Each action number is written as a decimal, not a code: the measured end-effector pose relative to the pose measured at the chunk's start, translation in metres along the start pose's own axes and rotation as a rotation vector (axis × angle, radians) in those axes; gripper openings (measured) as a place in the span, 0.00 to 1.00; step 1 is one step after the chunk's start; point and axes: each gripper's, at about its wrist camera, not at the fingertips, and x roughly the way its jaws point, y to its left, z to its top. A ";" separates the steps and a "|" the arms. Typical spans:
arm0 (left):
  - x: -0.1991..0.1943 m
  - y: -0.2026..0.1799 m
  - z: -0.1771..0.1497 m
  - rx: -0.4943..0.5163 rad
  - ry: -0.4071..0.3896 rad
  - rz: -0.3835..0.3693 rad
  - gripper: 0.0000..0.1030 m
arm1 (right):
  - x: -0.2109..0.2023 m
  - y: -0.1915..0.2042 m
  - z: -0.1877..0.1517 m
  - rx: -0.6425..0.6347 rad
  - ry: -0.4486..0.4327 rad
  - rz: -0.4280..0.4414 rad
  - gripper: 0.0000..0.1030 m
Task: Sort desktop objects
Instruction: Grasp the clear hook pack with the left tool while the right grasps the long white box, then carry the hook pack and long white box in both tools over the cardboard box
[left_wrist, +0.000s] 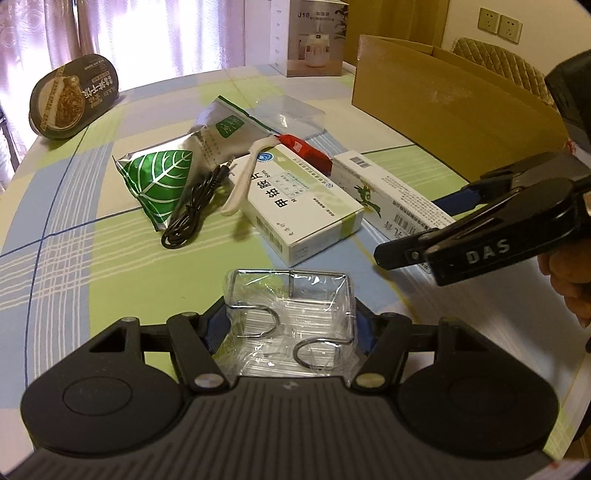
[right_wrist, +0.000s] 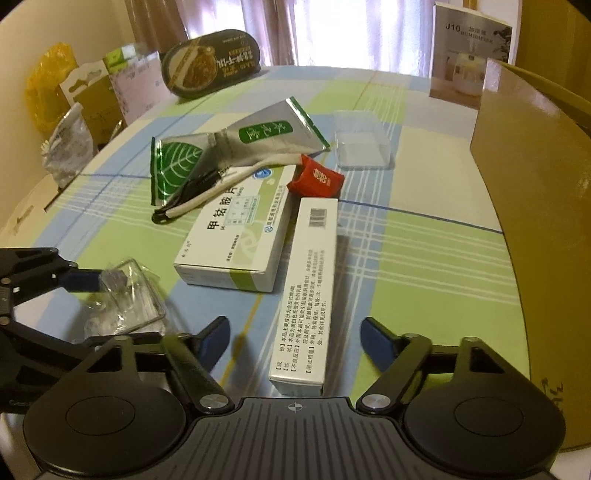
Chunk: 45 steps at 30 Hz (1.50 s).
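A round table under a checked green, blue and white cloth (right_wrist: 424, 236) carries everything; at its right edge stands a large open brown cardboard box (left_wrist: 454, 96), well apart from the pile in the middle; the left gripper (left_wrist: 291, 325) reaches in low over the near edge, its blue-padded fingers clenched on a clear plastic packet holding bent metal wire hooks (left_wrist: 291, 314), which hangs above the cloth just in front of a white and green medicine carton (left_wrist: 295, 206); the right gripper (right_wrist: 295, 339) is held level and pointing forward, its jaws spread wide on either side of the near end of a long narrow white printed box (right_wrist: 310, 291) without touching it; that box lies on the cloth, just beside the medicine carton; a silver foil pouch with a green leaf (right_wrist: 177, 162), a coiled black audio cable (left_wrist: 192, 214) and a small red packet (right_wrist: 317, 179) crowd behind.
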 end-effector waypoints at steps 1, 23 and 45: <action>0.000 0.000 0.000 -0.002 -0.002 0.003 0.60 | 0.001 0.000 0.000 -0.005 0.002 -0.006 0.63; 0.003 0.000 0.002 -0.057 -0.021 -0.015 0.69 | -0.037 -0.006 -0.039 0.011 -0.002 -0.048 0.23; -0.020 -0.023 -0.003 0.029 -0.043 -0.036 0.61 | -0.088 -0.007 -0.061 0.055 -0.052 -0.082 0.22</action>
